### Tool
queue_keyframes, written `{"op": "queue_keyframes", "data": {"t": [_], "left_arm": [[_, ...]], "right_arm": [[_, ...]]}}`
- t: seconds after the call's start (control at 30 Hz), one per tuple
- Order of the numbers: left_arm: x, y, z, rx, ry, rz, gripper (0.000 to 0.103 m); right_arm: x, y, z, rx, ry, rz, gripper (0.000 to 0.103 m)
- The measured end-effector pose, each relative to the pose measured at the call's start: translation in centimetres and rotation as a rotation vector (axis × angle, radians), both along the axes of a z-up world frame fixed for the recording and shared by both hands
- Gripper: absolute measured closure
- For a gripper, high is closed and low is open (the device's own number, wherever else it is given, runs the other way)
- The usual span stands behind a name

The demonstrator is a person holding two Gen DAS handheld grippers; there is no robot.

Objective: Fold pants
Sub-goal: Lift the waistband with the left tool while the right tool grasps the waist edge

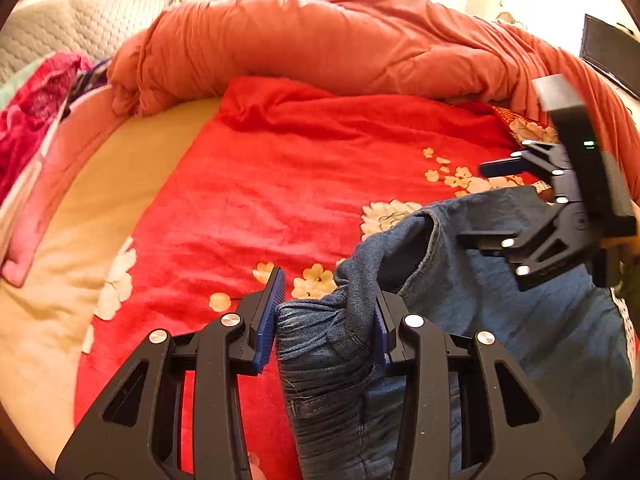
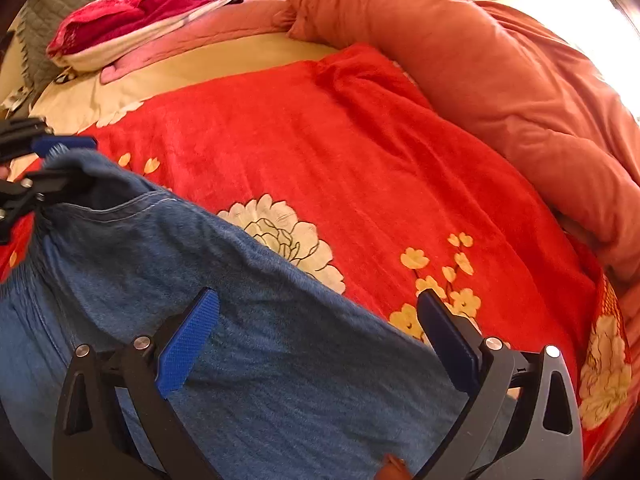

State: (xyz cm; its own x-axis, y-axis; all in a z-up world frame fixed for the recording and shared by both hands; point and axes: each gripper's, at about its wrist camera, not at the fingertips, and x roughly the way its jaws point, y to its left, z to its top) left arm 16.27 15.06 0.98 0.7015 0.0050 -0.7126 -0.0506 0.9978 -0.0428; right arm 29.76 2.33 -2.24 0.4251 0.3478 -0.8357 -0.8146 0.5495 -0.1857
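Blue denim pants lie on a red flowered blanket on the bed. My left gripper has its jaws around the bunched elastic waistband, which sits between the blue pads with a small gap on the left side. My right gripper is wide open above the pants' fabric, holding nothing. In the left wrist view the right gripper shows at the right, open over the pants' far edge. In the right wrist view the left gripper shows at the far left at the pants' corner.
A rolled orange duvet runs along the far side of the blanket. A pink and white pillow pile lies at the bed's head. A beige sheet is bare left of the blanket. A dark screen stands at the right.
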Motion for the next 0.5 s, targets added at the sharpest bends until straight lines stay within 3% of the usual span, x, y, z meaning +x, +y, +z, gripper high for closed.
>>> {"op": "queue_keyframes", "data": {"t": [0.17, 0.23, 0.27, 0.33, 0.4, 0.5], "left_arm": [[-0.6, -0.9, 0.8, 0.029, -0.023, -0.012, 0.072], [-0.7, -1.2, 0.8, 0.038, -0.026, -0.01, 0.072], [-0.9, -1.2, 0.9, 0.043, -0.028, -0.007, 0.072], [-1.1, -1.4, 0.9, 0.059, -0.03, -0.004, 0.072], [-1.4, -1.5, 0.8, 0.066, -0.036, -0.001, 0.072], [-2.0, -1.6, 0.9, 0.073, -0.047, 0.007, 0.072]], "right_arm": [[0.4, 1.2, -1.3, -0.035, 0.028, 0.056, 0.006], [0.4, 1.4, -1.6, -0.033, 0.051, 0.072, 0.025], [0.2, 1.4, -1.8, -0.015, 0.092, 0.082, 0.046], [-0.2, 0.9, -2.0, 0.02, 0.135, 0.059, 0.061], [-0.9, 0.2, -1.8, 0.046, 0.132, 0.036, 0.083], [-2.0, -1.7, -0.9, 0.113, 0.13, -0.024, 0.09]]}}
